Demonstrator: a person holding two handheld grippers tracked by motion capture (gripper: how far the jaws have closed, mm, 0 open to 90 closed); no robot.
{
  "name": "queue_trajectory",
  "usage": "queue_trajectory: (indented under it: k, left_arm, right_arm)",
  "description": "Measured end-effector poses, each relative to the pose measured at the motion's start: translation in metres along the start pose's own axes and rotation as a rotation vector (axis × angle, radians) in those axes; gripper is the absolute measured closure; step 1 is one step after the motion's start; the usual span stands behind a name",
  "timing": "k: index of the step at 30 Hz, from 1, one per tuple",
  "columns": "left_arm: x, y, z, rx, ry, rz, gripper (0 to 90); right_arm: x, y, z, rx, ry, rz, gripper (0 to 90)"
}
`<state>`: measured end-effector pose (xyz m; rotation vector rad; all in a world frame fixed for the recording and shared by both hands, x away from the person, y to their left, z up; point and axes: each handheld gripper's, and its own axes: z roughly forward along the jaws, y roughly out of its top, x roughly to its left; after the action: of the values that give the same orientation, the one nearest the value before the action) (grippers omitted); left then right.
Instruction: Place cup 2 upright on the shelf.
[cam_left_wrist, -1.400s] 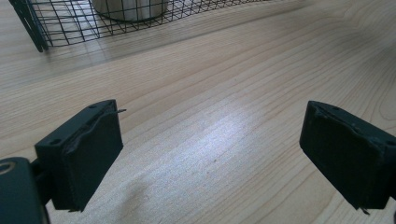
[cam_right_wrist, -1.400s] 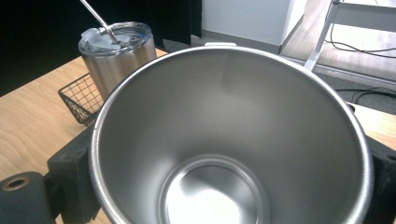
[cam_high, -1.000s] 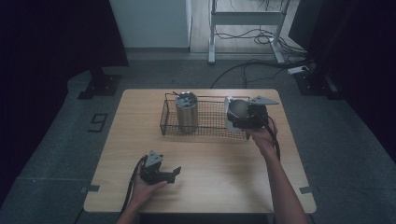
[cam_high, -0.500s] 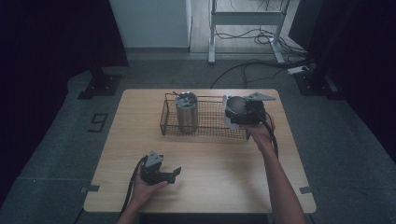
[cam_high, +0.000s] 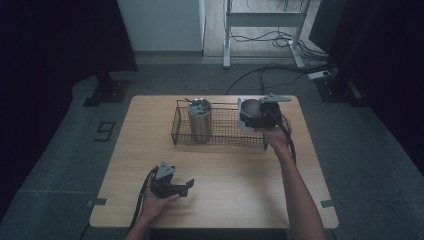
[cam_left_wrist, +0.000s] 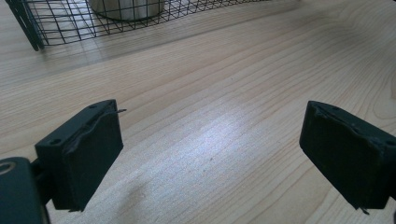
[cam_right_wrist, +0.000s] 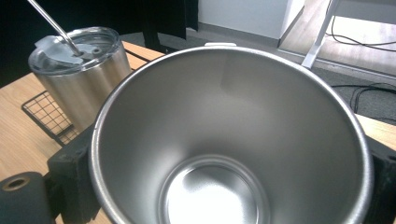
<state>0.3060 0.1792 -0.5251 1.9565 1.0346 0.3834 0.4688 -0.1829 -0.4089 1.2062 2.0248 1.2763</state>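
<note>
In the lower left of the high view, the left gripper rests low on the pale wooden table, held in the person's left hand. Its own view shows both black jaws set wide apart with bare wood between them, so it holds nothing.

Toward the upper middle of the high view sits the black wire basket. In its left part stands an upright lidded stainless steel tumbler with a thin metal straw poking through the lid; that one looks already placed.

At the upper right, the right gripper hangs over the basket's right end, clamping an open, lidless stainless steel cup between its jaws, one on each side of the wall. The cup seems to be raised above the basket, though whether its base touches the mesh cannot be told.

My reading: one vessel is stowed, and the second is mid-placement. Lowering it into the free right part and letting go remains.
</note>
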Motion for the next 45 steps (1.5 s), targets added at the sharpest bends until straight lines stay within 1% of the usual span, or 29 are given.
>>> queue_trajectory:
  k: [6, 16, 25, 29, 36, 41, 45]
  left_arm:
    - [0.0, 0.0, -0.001, -0.002, -0.001, 0.001, 5.9]
    - [-0.001, 0.0, 0.0, -0.004, -0.002, 0.002, 5.9]
    - [-0.001, 0.0, 0.0, -0.005, -0.002, 0.001, 5.9]
    - [-0.002, 0.0, -0.001, -0.014, 0.002, 0.003, 6.3]
    - [-0.003, -0.001, 0.0, -0.005, 0.004, 0.009, 6.3]
    - [-0.002, -0.001, 0.0, -0.005, 0.004, 0.008, 6.3]
    - [-0.002, -0.001, 0.0, -0.003, 0.003, 0.01, 6.2]
  right_arm:
    - [-0.001, 0.001, 0.008, 0.01, -0.004, -0.004, 6.5]
    - [-0.005, -0.003, 0.02, 0.026, -0.008, 0.003, 6.5]
    - [-0.009, -0.01, 0.031, 0.04, -0.008, 0.014, 6.5]
    - [-0.01, -0.013, 0.035, 0.048, -0.01, 0.021, 6.5]
    - [-0.011, -0.019, 0.044, 0.06, -0.012, 0.032, 6.5]
    - [-0.012, -0.022, 0.048, 0.068, -0.005, 0.024, 6.5]
    - [-0.011, -0.025, 0.05, 0.085, -0.007, 0.021, 6.5]
